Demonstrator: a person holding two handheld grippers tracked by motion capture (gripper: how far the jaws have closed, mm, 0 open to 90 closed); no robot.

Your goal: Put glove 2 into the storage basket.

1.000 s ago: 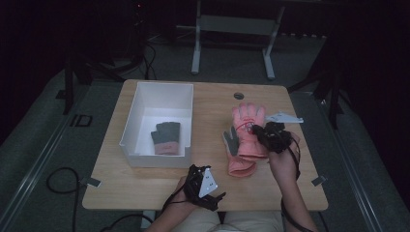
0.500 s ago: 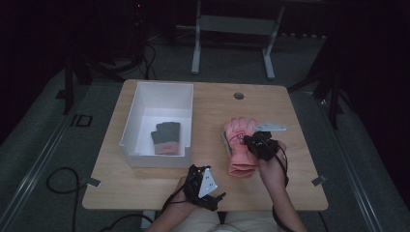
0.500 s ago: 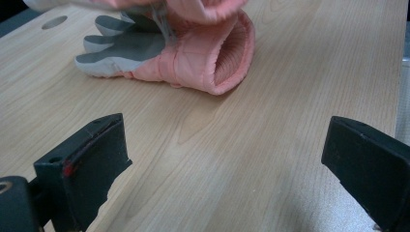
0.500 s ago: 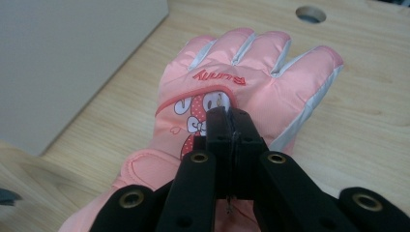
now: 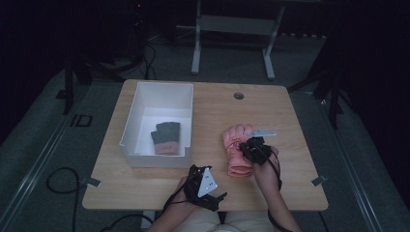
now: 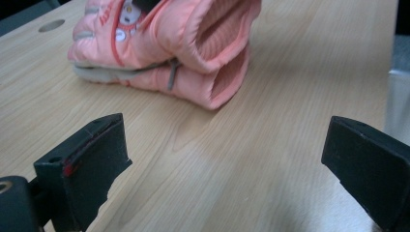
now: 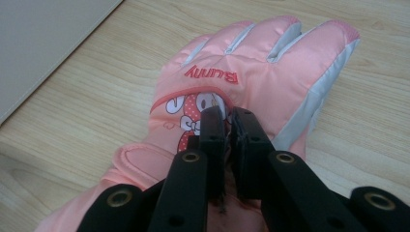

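1. The right gripper (image 7: 227,118) has its jaws nearly together, pinching a small fold of fabric on the back of a padded salmon-pink child's glove (image 7: 251,82); they have just been opening a little, with that fabric between them.
2. In the right gripper view the jaw tips sit on the cartoon rabbit print just below the red word "Bunny", and the glove's fingers point away from the camera, with pale grey panels between them and along one side.
3. In the high view the right gripper (image 5: 253,148) is over the middle of the pink glove (image 5: 237,152), which lies flat on the right half of the light wooden tabletop (image 5: 212,108), fingers toward the far edge and cuff toward the person.
4. The left gripper (image 6: 227,159) holds its jaws wide apart with nothing between them, low over bare wood; the pink glove's open, ribbed cuff (image 6: 217,58) lies beyond them, clear of both jaws.
5. In the high view the left gripper (image 5: 205,186) is near the front edge of the tabletop, just beside the near corner of a white rectangular plastic bin (image 5: 140,104).
6. A dark grey glove with a pink cuff (image 5: 166,137) lies on the floor of that bin, well apart from the pink glove.
7. A small pale tag or strip (image 5: 262,132) lies just beside the pink glove's fingers.
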